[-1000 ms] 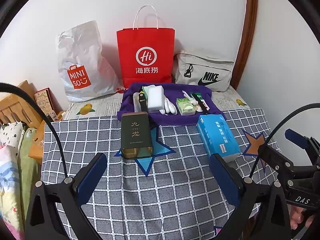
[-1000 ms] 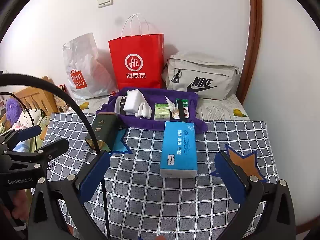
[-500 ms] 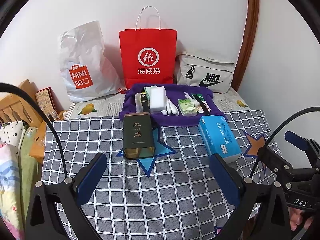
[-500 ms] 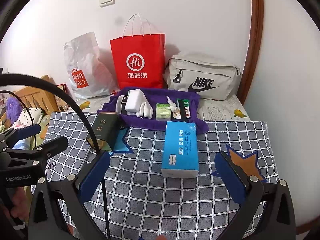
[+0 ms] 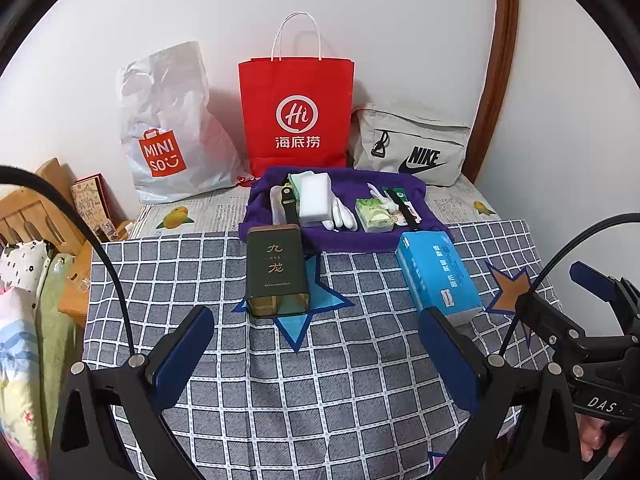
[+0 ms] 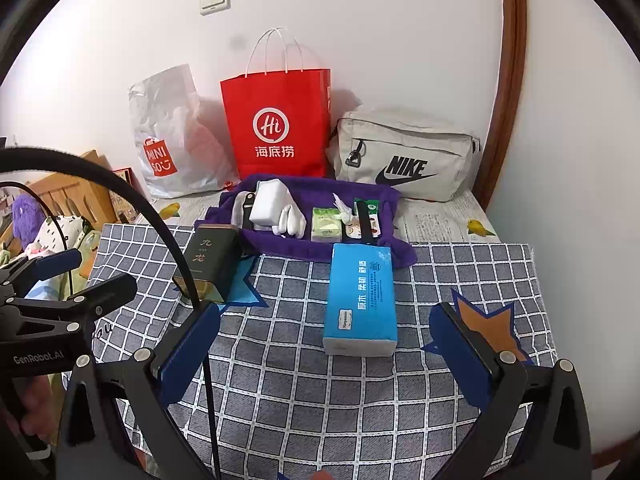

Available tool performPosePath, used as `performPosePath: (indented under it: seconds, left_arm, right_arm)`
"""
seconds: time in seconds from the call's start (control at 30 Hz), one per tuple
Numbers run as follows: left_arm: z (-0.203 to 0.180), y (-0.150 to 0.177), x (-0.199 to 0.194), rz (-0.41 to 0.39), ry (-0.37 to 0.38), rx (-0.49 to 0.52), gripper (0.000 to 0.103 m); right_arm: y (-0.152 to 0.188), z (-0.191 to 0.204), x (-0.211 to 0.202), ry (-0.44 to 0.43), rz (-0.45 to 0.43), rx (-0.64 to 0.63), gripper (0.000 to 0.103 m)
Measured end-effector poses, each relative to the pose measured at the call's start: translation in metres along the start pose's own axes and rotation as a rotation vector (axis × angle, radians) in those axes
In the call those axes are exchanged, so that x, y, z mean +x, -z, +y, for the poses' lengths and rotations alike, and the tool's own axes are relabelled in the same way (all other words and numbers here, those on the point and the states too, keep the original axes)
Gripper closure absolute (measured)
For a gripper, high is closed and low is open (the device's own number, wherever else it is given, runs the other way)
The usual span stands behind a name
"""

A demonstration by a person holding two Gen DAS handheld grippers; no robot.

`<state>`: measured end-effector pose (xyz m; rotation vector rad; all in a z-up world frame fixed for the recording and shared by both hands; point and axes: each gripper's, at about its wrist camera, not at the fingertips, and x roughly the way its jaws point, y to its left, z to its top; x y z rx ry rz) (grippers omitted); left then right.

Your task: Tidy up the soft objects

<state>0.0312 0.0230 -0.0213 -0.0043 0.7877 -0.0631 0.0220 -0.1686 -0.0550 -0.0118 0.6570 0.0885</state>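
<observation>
A purple cloth (image 5: 336, 236) (image 6: 320, 246) lies at the back of the table with a white sponge block (image 5: 315, 199) (image 6: 269, 202), white gloves (image 5: 340, 216) (image 6: 290, 220), a green tissue pack (image 5: 372, 218) (image 6: 326, 229) and black straps on it. A blue tissue pack (image 5: 438, 276) (image 6: 362, 300) and a dark green tin (image 5: 277, 270) (image 6: 208, 262) lie on the checked tablecloth in front. My left gripper (image 5: 316, 354) and my right gripper (image 6: 326, 350) are both open and empty, held above the near part of the table.
A MINISO plastic bag (image 5: 172, 128), a red paper bag (image 5: 296, 116) and a grey Nike bag (image 5: 412, 146) stand against the wall. Wooden furniture (image 5: 28, 208) and bedding (image 5: 20, 320) lie to the left. A wooden door frame (image 5: 492, 72) is at the right.
Both views have shifted very slightly; the objects sit a touch further right in frame. Nothing on the table has moved and both grippers stay open.
</observation>
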Motion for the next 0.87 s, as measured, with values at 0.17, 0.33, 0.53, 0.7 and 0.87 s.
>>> performPosePath:
  seconds: [0.17, 0.33, 0.53, 0.7, 0.87]
  left_arm:
    - [0.0, 0.0001, 0.0001, 0.002, -0.002, 0.0, 0.0]
    - [0.0001, 0.0003, -0.0001, 0.005, -0.003, 0.001, 0.0]
    - [0.0005, 0.0003, 0.0002, 0.005, -0.001, 0.002, 0.0]
    - [0.0011, 0.0012, 0.0006, 0.01, -0.003, -0.003, 0.0]
    - [0.0008, 0.0012, 0.0009, 0.003, 0.001, 0.0, 0.0]
  right_arm:
    - [0.0, 0.0, 0.0003, 0.001, 0.004, -0.005, 0.0]
    - [0.0003, 0.0008, 0.0003, 0.0, 0.003, -0.007, 0.0]
    - [0.0003, 0.0003, 0.0007, 0.0, 0.004, -0.006, 0.0]
    - [0.0005, 0.0002, 0.0013, 0.001, 0.005, -0.007, 0.0]
    - [0.0003, 0.0002, 0.0016, 0.0, 0.005, -0.006, 0.0]
